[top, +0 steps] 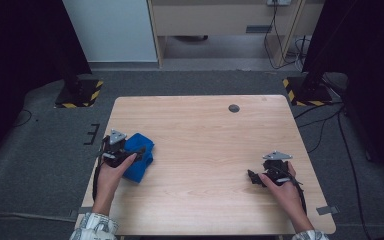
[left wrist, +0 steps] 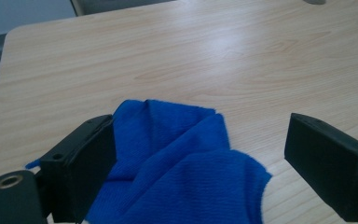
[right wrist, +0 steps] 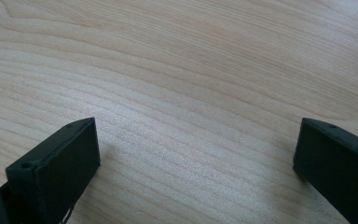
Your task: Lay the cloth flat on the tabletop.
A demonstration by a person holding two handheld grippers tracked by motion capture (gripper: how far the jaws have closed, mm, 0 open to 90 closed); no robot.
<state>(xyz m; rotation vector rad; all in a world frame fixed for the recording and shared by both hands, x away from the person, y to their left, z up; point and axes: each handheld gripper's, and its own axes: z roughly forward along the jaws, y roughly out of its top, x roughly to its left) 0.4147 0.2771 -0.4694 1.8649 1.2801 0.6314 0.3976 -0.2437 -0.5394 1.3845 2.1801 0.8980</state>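
Light wooden table (top: 205,145), grey carpet floor (top: 40,150), wooden cabinet (top: 220,20) behind

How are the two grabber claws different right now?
The left gripper has a crumpled blue cloth between its jaws; the right gripper has bare wooden table between its own. The left sits near the table's left edge, the right near its right edge. Both are open and hand-held.

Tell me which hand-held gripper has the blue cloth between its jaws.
The left hand-held gripper: its open jaws straddle the blue cloth. The right hand-held gripper is open over bare table.
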